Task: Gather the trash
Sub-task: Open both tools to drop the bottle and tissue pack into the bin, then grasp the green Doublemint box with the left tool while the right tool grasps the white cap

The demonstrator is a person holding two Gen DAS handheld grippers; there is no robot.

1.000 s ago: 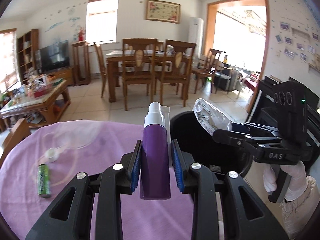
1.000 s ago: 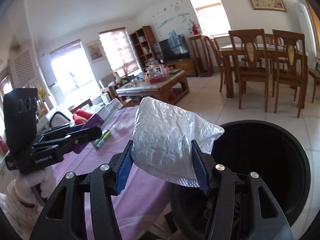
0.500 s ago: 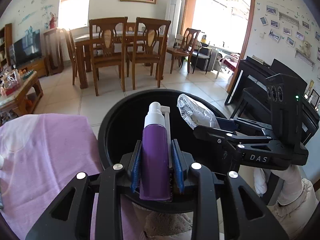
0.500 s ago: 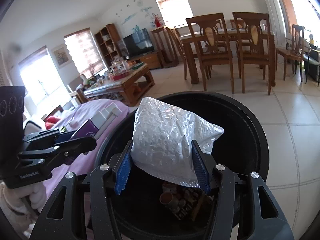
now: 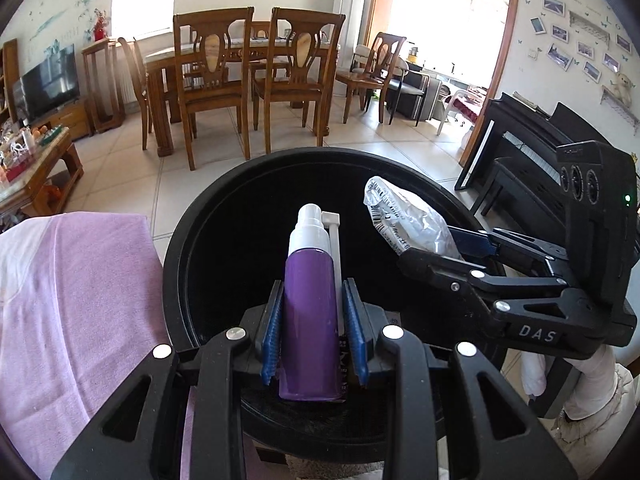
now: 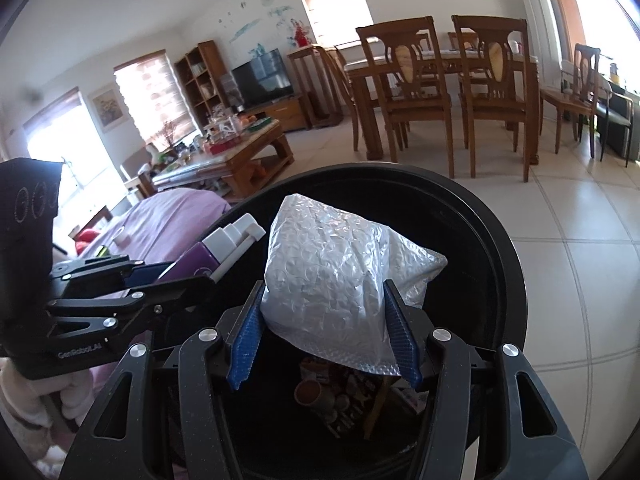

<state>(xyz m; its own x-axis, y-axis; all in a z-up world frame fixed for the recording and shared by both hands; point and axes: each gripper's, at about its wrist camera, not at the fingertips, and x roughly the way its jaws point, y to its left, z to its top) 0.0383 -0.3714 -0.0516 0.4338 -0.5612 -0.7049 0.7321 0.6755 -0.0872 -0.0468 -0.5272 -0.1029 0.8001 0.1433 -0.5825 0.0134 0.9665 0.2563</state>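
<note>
Left gripper (image 5: 314,330): clamping a purple spray bottle (image 5: 310,316) above the black bin (image 5: 180,248). Right gripper (image 6: 324,334): pinching a crumpled bubble-wrap bag (image 6: 332,280) over the same bin; what is lying at the bottom is possibly cups.

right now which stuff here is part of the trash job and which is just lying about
Job:
- purple spray bottle, in left gripper
- bubble-wrap bag, in right gripper
- black bin

Lying about:
- dining chairs
- coffee table
- TV

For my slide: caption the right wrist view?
Right tongs hold a bubble mailer over the black bin.
</note>
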